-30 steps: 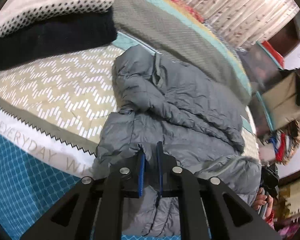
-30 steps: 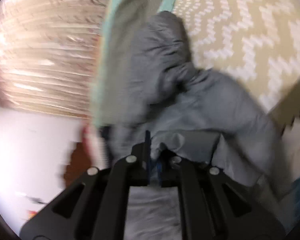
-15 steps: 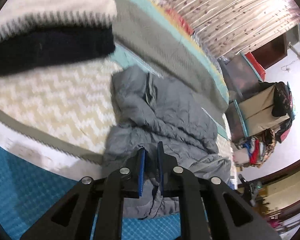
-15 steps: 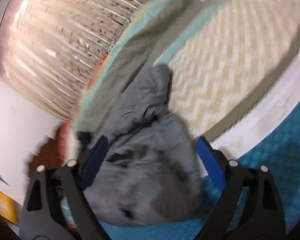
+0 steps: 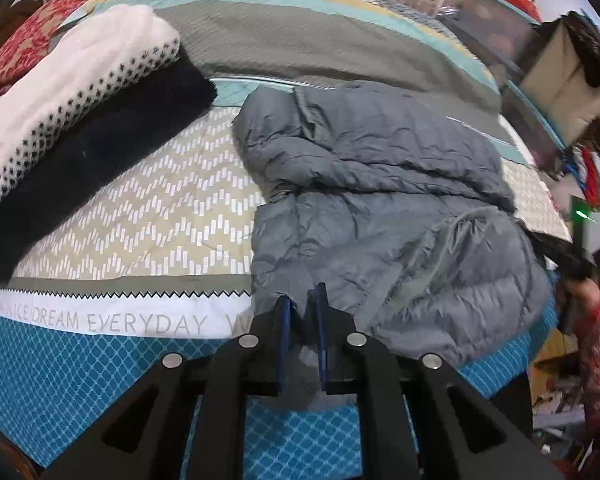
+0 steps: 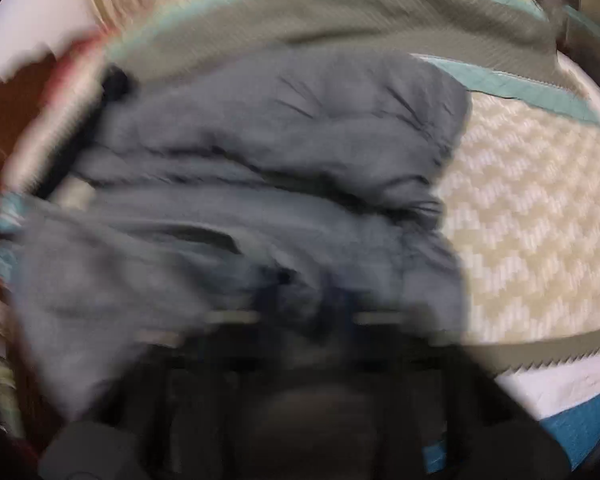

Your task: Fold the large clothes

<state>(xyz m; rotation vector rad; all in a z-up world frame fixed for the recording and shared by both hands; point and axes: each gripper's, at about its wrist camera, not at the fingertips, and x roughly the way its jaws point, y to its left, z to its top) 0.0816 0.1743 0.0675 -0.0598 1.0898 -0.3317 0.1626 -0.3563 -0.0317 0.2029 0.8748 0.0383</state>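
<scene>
A grey puffer jacket (image 5: 380,208) lies crumpled on the bed, its hood end toward the far left. My left gripper (image 5: 302,304) is shut on the jacket's near hem, with grey fabric pinched between the blue pads. In the right wrist view the jacket (image 6: 284,168) fills the middle, heavily blurred. My right gripper (image 6: 304,292) sits over the jacket's near edge, its jaws close together with fabric bunched at them; the blur hides whether it grips. The right gripper's body and the hand holding it show at the right edge of the left wrist view (image 5: 580,256).
A folded stack of a white, dotted and black knit (image 5: 80,120) lies at the bed's left. The bedspread (image 5: 148,216) has a beige zigzag panel, a white text band and a teal near border. Boxes and hanging clothes (image 5: 560,80) stand beyond the bed's right side.
The right gripper was shut on the jacket, opened wide half a second ago, and now is back over the jacket with jaws near together. The left gripper kept its grip while its view swung.
</scene>
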